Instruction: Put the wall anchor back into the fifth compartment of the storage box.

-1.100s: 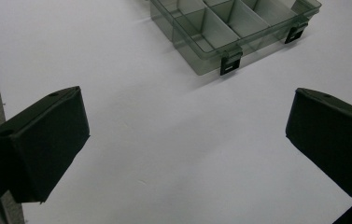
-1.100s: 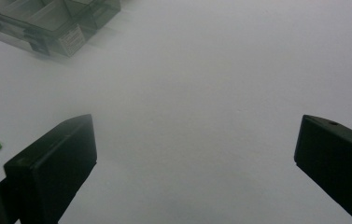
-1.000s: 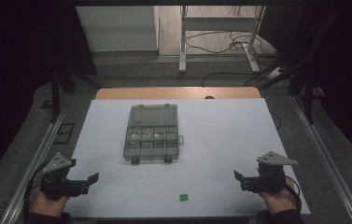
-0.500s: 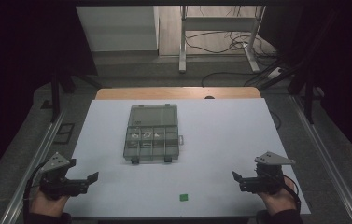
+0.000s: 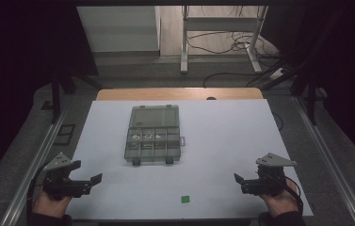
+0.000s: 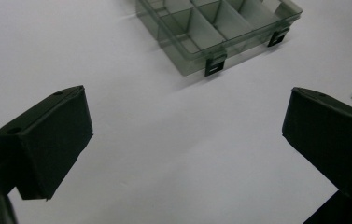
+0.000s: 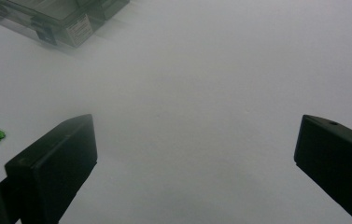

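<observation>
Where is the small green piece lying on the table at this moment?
In the high view the small green piece lies on the white table near its front edge, between the left tool and the right tool, in front of the compartment box.

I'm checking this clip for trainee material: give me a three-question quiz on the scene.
1. True or false: the left claw is shut on the green block.
2. Where does the green block lie? A) inside the compartment box B) on the white table between the claws C) in the right claw
3. Fill in: the box's two black latches face the ____ edge of the table.

Key: 1 false; both claws are open and empty. 2 B. 3 near (the person's side).
</observation>
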